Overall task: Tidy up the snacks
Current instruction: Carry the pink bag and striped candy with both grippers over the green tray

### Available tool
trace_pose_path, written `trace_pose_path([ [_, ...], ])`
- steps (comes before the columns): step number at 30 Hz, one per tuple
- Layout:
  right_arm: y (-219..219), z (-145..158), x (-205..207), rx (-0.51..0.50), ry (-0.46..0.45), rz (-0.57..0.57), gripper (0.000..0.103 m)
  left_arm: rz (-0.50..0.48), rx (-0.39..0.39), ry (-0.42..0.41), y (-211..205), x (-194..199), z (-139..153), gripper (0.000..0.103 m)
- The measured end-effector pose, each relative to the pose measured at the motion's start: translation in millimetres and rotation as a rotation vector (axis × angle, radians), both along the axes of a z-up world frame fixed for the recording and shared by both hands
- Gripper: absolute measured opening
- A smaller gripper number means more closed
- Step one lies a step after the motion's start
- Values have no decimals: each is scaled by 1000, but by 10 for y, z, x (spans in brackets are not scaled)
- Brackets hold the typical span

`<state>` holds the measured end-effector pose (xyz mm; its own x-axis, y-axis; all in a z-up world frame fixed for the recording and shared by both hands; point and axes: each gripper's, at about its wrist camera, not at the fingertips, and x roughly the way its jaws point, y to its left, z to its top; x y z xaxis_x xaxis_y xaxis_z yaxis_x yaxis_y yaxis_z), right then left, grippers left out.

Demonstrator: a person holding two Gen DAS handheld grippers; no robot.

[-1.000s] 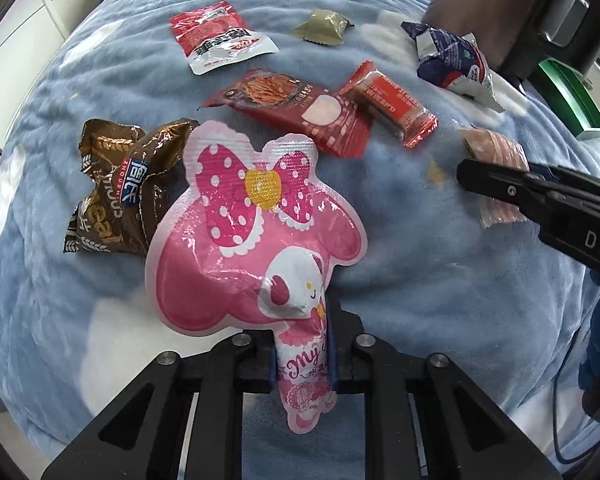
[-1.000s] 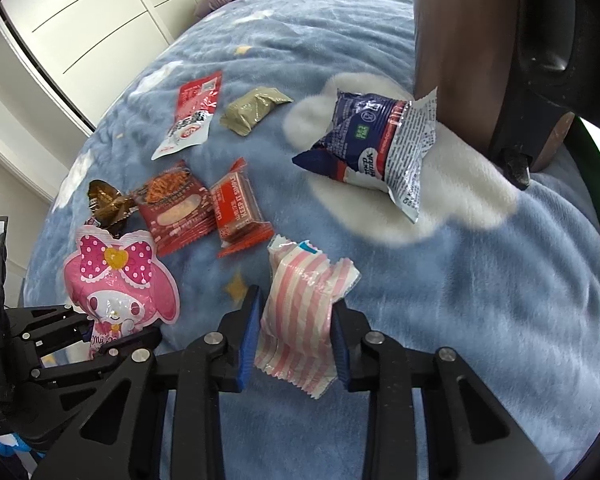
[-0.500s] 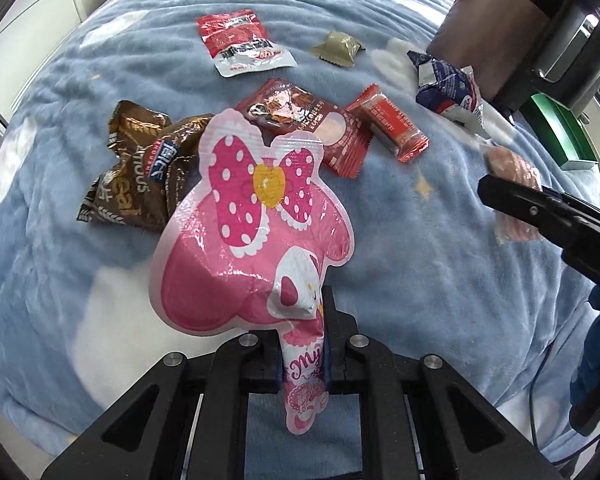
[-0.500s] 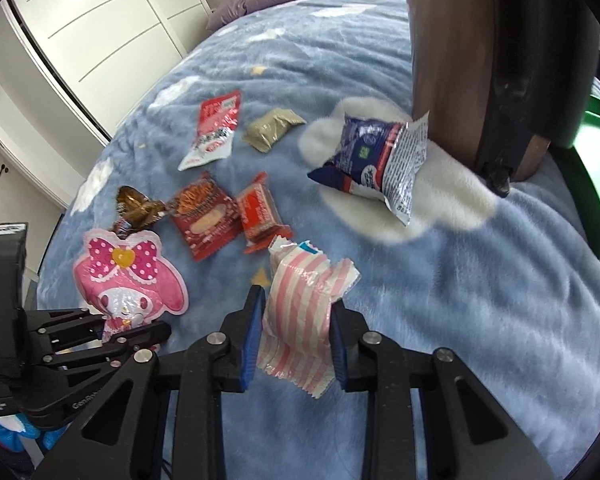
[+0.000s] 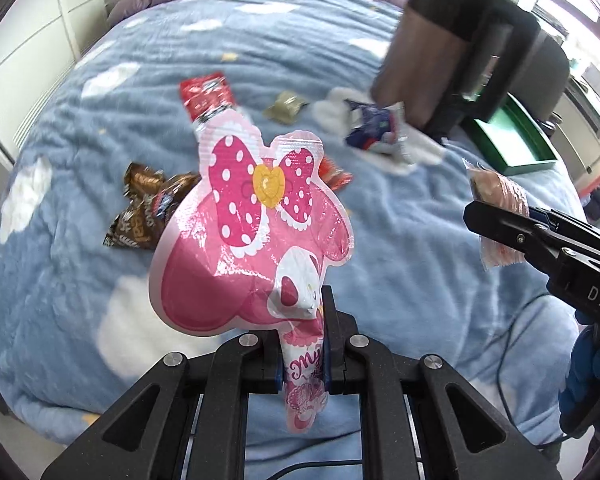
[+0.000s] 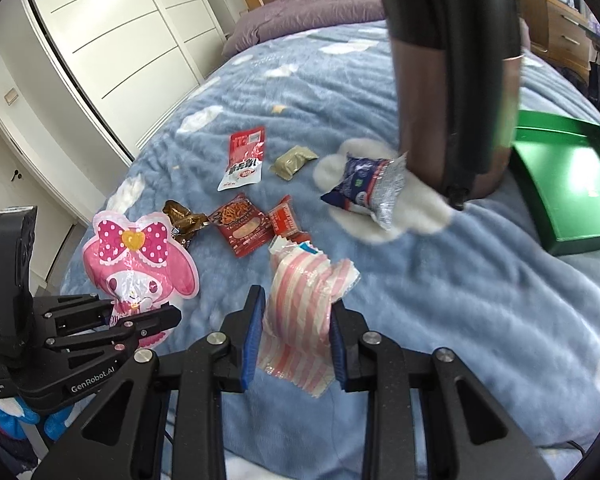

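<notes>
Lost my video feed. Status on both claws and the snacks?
Left claw shut on pink bunny pouch. Right claw shut on striped packet. Six snacks on blanket. Green tray empty, dark post beside it.

The left gripper point(image 5: 303, 356) pinches the narrow bottom tab of a pink bunny-shaped pouch point(image 5: 252, 240) with a polka-dot bow, holding it up above the blue cloud-print blanket point(image 5: 400, 248). On the blanket behind it lie brown snack bags point(image 5: 146, 208), a red-and-white packet point(image 5: 206, 94), a small olive packet point(image 5: 285, 106) and a dark blue bag point(image 5: 374, 126). At the right, the right gripper point(image 5: 488, 216) clamps a pink striped packet point(image 5: 500, 216). A green tray point(image 5: 516, 140) sits at the far right.
</notes>
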<state>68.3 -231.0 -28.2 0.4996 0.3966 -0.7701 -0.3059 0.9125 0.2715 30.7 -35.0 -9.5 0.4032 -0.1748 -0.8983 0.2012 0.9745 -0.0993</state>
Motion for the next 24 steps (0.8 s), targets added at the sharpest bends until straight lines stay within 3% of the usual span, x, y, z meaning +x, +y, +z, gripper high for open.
trace_pose_path([
  [6,-458,174,-191,-4,-26,-67,40,-99,2,-27,-480,-9,122,10],
  [13,-1302,352,-257,-23,-66,-219,40,-269,14,-41,-1235,-54,264,10],
  [24,-2392,367,149,-81,-91,-383,40,-481,45,-97,-2569,295,454,10],
])
